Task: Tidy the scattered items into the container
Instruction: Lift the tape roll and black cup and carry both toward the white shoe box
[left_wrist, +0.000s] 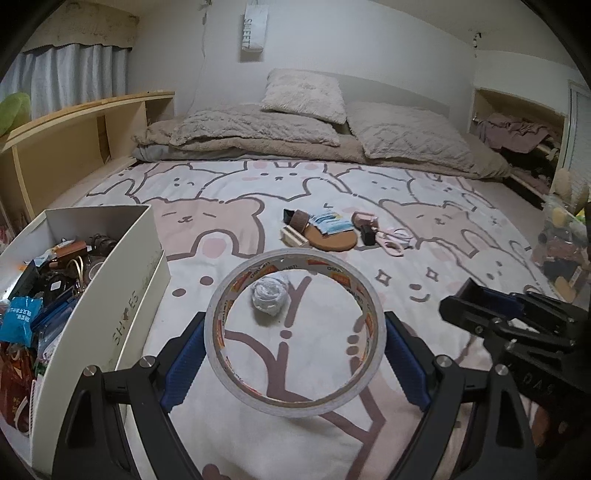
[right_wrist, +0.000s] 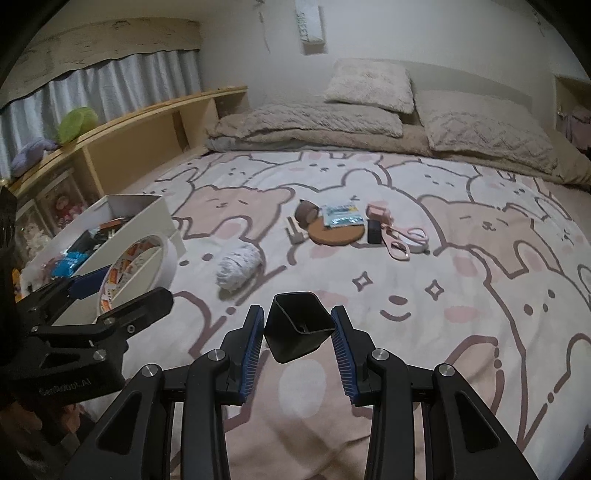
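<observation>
My left gripper (left_wrist: 294, 339) is shut on a wide roll of tape (left_wrist: 229, 354), held up above the bed with its hole facing the camera; the same tape roll (right_wrist: 138, 269) shows at the left of the right wrist view. My right gripper (right_wrist: 298, 325) is shut on a small black square cup (right_wrist: 299, 326), open end up. The white shoe box (left_wrist: 122, 310) stands at the left, filled with several items. On the bed lie a white crumpled ball (right_wrist: 238, 267), a cork coaster (right_wrist: 334, 230), a blue-white packet (right_wrist: 341, 214), pink scissors (right_wrist: 402, 240) and a brown tape roll (right_wrist: 306, 212).
A wooden shelf (left_wrist: 74, 144) runs along the bed's left side. Pillows and a folded blanket (left_wrist: 295, 122) lie at the head of the bed. A pile of odds and ends (left_wrist: 565, 251) sits at the right edge.
</observation>
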